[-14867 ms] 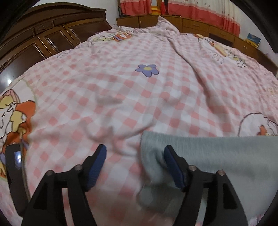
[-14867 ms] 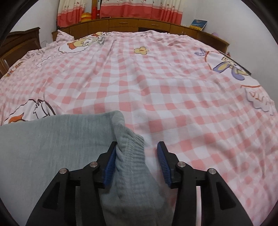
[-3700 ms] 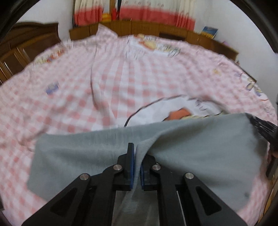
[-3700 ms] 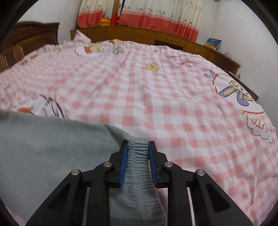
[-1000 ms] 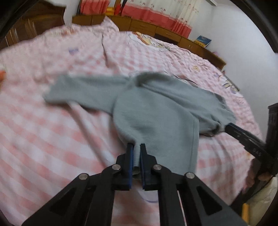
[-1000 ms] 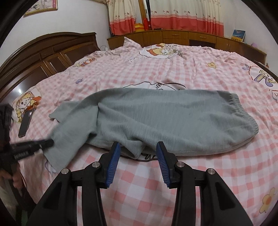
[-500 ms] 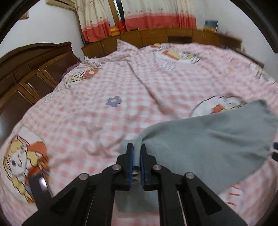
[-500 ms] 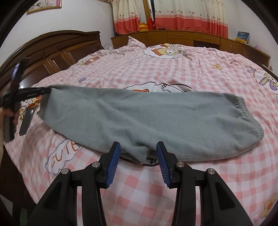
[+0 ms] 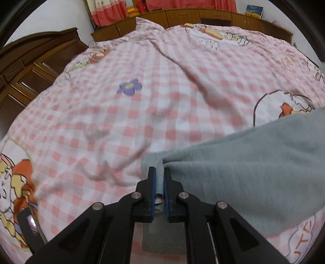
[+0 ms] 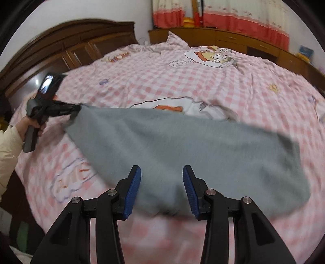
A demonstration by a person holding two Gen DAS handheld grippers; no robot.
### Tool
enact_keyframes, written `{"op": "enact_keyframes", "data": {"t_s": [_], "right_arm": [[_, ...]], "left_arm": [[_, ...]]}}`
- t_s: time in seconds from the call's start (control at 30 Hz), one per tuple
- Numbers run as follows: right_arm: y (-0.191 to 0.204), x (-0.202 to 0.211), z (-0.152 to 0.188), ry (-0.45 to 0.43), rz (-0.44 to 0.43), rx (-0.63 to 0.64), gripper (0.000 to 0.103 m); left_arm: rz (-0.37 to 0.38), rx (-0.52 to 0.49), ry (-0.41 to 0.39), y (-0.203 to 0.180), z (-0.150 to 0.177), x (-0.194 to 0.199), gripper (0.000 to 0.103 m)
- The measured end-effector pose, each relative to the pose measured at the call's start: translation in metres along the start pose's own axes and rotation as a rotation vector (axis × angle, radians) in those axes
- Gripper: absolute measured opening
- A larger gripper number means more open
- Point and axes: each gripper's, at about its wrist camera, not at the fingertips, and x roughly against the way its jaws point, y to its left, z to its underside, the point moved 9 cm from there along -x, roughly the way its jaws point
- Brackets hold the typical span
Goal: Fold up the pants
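One pair of grey pants [image 10: 182,146] is spread lengthwise across the near part of a pink checked bedsheet [image 10: 203,81], with its far-left end lifted and stretched taut. That end is pinched by the left gripper [image 9: 159,172], whose blue-padded fingers [image 9: 152,182] are pressed tightly together on a fold of the grey fabric; in the right wrist view the same gripper [image 10: 76,106] is seen at the left, held by the person's left hand [image 10: 32,123] in a cream sleeve. From the clamped fold, the cloth is seen in the left wrist view to run off toward the right edge of the frame, lying over the sheet.

The right gripper [image 10: 161,178] is held wide apart, nothing being gripped; its blue pads hover above the near edge of the pants, around the middle of their length. Whether the cloth is touched by them cannot be told.

Cartoon prints are carried by the sheet, among them a purple flower [image 9: 129,87] well beyond the pants. A dark wooden wardrobe [image 10: 67,48] is seen beside the bed on the left, and low wooden cabinets [image 10: 233,40] under red-and-white curtains [image 10: 233,14] are seen along the far wall.
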Motion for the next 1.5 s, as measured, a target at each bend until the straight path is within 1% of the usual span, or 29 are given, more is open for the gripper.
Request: {"op": "enact_keyframes", "data": {"t_s": [0.03,0.07,0.1,0.13,0.17,0.23,0.27,0.3,0.33,0.37,0.4,0.47,0.5,0.6,0.63,0.67,0.7,0.73,0.77,0.9,1.0,1.07,1.17,1.23,1.27,1.3,1.37,1.43,1.5], "right_arm": [[-0.008,-0.005,-0.004,0.011,0.018,0.017,0.044],[-0.024,-0.012,-0.010,0.031,0.067,0.037,0.044],[-0.051,-0.018,-0.016,0.052,0.154,0.042,0.044],[-0.072,-0.019,-0.018,0.058,0.209,0.033,0.044],[-0.086,-0.019,-0.018,0.058,0.242,0.021,0.044],[-0.138,-0.011,-0.015,0.055,0.344,-0.050,0.044],[-0.154,-0.008,-0.013,0.052,0.375,-0.078,0.044],[-0.179,-0.002,-0.009,0.053,0.420,-0.124,0.044],[-0.197,0.001,-0.007,0.054,0.448,-0.157,0.046],[-0.215,0.004,-0.003,0.052,0.474,-0.196,0.052],[-0.232,0.003,0.002,0.061,0.486,-0.237,0.055],[-0.247,-0.005,0.010,0.099,0.463,-0.282,0.056],[-0.249,-0.014,0.013,0.118,0.410,-0.303,0.056],[-0.243,-0.034,0.017,0.127,0.286,-0.376,0.056],[-0.241,-0.040,0.019,0.128,0.256,-0.399,0.056],[-0.239,-0.046,0.022,0.122,0.232,-0.439,0.053],[-0.239,-0.048,0.023,0.112,0.237,-0.458,0.047],[-0.238,-0.046,0.023,0.097,0.238,-0.467,0.025],[-0.235,-0.042,0.021,0.085,0.235,-0.466,0.024],[-0.233,-0.007,0.004,0.013,0.327,-0.418,0.024],[-0.232,0.007,-0.012,-0.008,0.359,-0.381,0.024],[-0.235,0.007,-0.018,-0.008,0.383,-0.368,0.024],[-0.241,-0.007,-0.012,0.027,0.410,-0.381,0.025],[-0.247,-0.019,0.004,0.082,0.414,-0.391,0.029],[-0.249,-0.034,0.017,0.149,0.420,-0.377,0.035],[-0.250,-0.039,0.022,0.175,0.422,-0.367,0.036],[-0.248,-0.035,0.022,0.164,0.432,-0.340,0.037],[-0.244,-0.019,0.013,0.157,0.474,-0.305,0.041],[-0.237,-0.002,0.002,0.164,0.524,-0.250,0.041]], "left_arm": [[0.006,0.009,0.004,0.000,0.002,-0.003,0.007],[0.012,0.020,0.008,0.001,0.005,-0.005,0.007],[0.017,0.029,0.008,0.001,0.006,-0.005,0.007],[0.017,0.031,0.006,0.001,0.007,-0.005,0.007],[0.015,0.029,0.004,0.000,0.007,-0.006,0.007],[0.010,0.018,0.006,-0.001,0.008,-0.007,0.007],[0.007,0.010,0.008,-0.002,0.008,-0.009,0.007],[0.005,0.008,0.009,-0.003,0.008,-0.010,0.007],[0.003,0.008,0.011,-0.003,0.009,-0.012,0.007],[0.003,0.010,0.012,-0.003,0.009,-0.012,0.007],[0.001,0.013,0.013,-0.004,0.009,-0.014,0.007],[-0.004,0.019,0.015,-0.004,0.010,-0.015,0.007],[-0.007,0.019,0.016,-0.004,0.010,-0.016,0.007],[-0.020,0.015,0.020,-0.006,0.011,-0.016,0.007],[-0.028,0.012,0.023,-0.006,0.011,-0.016,0.007],[-0.033,0.011,0.025,-0.007,0.011,-0.016,0.007],[-0.039,0.011,0.025,-0.007,0.010,-0.016,0.007],[-0.044,0.011,0.024,-0.007,0.010,-0.015,0.007],[-0.049,0.013,0.020,-0.007,0.010,-0.014,0.007],[-0.059,0.013,0.001,-0.006,0.004,-0.010,0.007],[-0.053,0.017,0.001,-0.009,-0.004,-0.017,0.007],[-0.050,0.019,0.004,-0.011,-0.008,-0.023,0.007],[-0.036,0.034,0.003,-0.012,-0.012,-0.029,0.007],[-0.031,0.030,0.008,-0.010,-0.010,-0.031,0.008],[-0.031,0.025,0.008,-0.010,-0.008,-0.031,0.008],[-0.030,0.019,0.008,-0.010,-0.006,-0.031,0.011],[-0.031,0.002,0.009,-0.010,0.000,-0.030,0.013],[-0.030,-0.006,0.007,-0.010,0.002,-0.030,0.013],[-0.033,-0.008,0.005,-0.011,0.002,-0.030,0.013]]}}
